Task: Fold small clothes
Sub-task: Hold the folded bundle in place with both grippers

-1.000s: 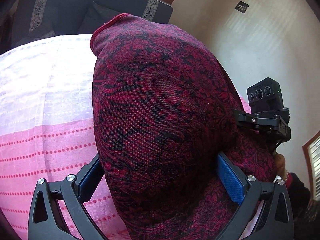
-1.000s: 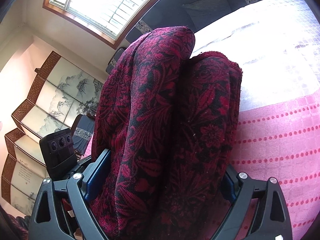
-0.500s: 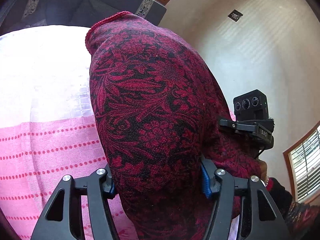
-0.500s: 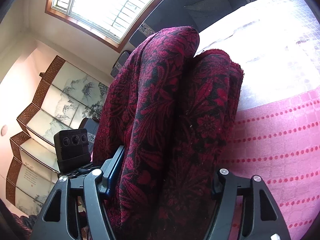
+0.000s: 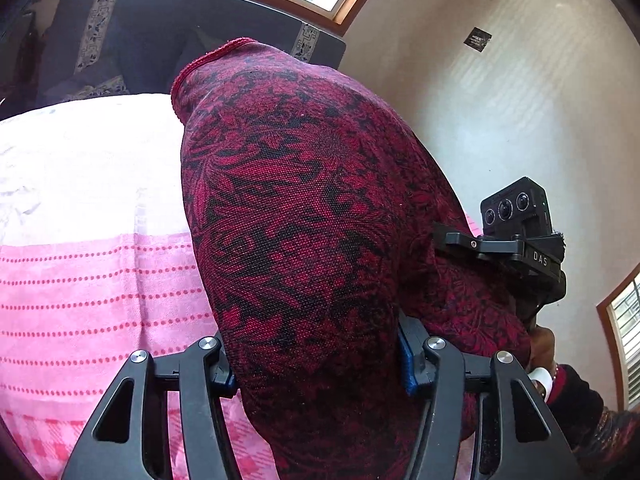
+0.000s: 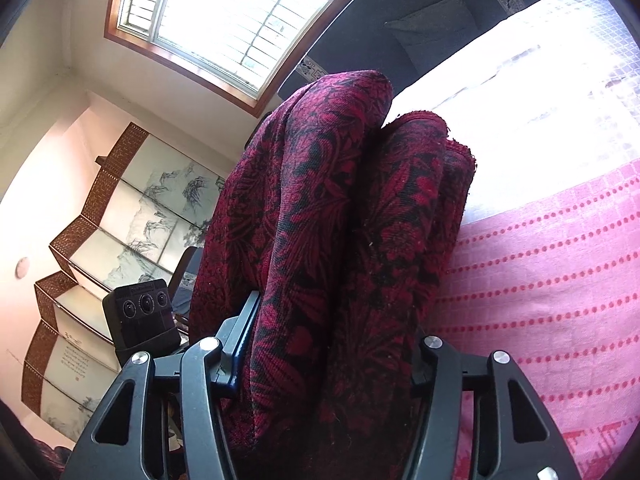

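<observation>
In the left wrist view: left gripper clamped on the cloth, fabric bunched thick between the 2 fingers. Cloth rising up and away from the claw, long axis running forward along the fingers, hemmed edge at the far top. Held lifted over the pink bedspread, not lying flat on it. To the right, near and at about the same height, the right gripper's camera block, fabric spanning across toward it.

In the right wrist view: right gripper likewise shut tight on the cloth, here doubled into 2 thick layers side by side, folds pointing forward and up from the claw. Bedspread to the right and beyond. Left gripper's camera close on the left.

Judged: both claws about equally near, each on 1 end of the same edge; next move probably carrying the cloth forward and down along that long axis, laying the hanging part on the bedspread.
</observation>
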The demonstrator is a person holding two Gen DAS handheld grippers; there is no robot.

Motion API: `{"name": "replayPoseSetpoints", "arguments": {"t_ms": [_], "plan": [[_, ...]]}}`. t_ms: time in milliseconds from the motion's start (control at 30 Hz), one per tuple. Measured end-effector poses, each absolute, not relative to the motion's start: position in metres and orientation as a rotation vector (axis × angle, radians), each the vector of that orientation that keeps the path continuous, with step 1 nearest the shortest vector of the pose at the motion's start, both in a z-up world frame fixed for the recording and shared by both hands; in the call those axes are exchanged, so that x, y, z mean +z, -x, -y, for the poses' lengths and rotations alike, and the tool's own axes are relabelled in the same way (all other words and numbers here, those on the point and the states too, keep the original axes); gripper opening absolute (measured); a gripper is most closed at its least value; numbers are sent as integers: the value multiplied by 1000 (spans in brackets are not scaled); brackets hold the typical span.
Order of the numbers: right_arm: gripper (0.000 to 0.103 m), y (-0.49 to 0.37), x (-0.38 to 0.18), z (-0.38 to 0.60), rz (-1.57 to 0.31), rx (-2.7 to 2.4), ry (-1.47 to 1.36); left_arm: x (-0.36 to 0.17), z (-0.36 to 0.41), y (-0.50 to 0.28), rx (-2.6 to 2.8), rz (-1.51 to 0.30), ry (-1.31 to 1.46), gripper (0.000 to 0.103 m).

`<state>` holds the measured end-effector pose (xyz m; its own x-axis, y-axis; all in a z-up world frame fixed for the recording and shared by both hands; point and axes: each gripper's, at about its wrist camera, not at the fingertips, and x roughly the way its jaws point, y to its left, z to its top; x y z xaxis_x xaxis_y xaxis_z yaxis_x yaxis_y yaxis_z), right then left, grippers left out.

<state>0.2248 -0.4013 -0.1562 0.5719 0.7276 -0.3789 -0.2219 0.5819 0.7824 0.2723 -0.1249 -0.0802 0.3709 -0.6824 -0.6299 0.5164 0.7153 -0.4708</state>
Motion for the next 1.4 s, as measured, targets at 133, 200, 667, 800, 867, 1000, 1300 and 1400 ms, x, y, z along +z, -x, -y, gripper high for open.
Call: {"name": "replayPoseSetpoints", "arguments": {"t_ms": [133, 200, 667, 800, 867, 1000, 1300, 1400], "plan": [[53, -215, -146, 384, -755, 650, -745, -71, 110, -249, -747, -883, 195, 57], [53, -209, -143, 376, -750, 664, -744, -67, 103, -239, -728, -873, 180, 57], [53, -158, -150, 342, -757, 705, -780, -62, 50, -155, -676, -848, 114, 57], [53, -148, -151, 338, -764, 707, -773, -63, 37, -135, -672, -848, 107, 57], [53, -144, -153, 340, -769, 709, -773, -64, 33, -127, -668, -850, 104, 57], [53, -153, -151, 338, -781, 712, -771, -64, 27, -115, -659, -848, 95, 57], [52, -163, -141, 329, -796, 714, -746, -67, 16, -103, -651, -851, 108, 58], [53, -164, -141, 330, -799, 714, -738, -66, 16, -100, -649, -853, 112, 58]]}}
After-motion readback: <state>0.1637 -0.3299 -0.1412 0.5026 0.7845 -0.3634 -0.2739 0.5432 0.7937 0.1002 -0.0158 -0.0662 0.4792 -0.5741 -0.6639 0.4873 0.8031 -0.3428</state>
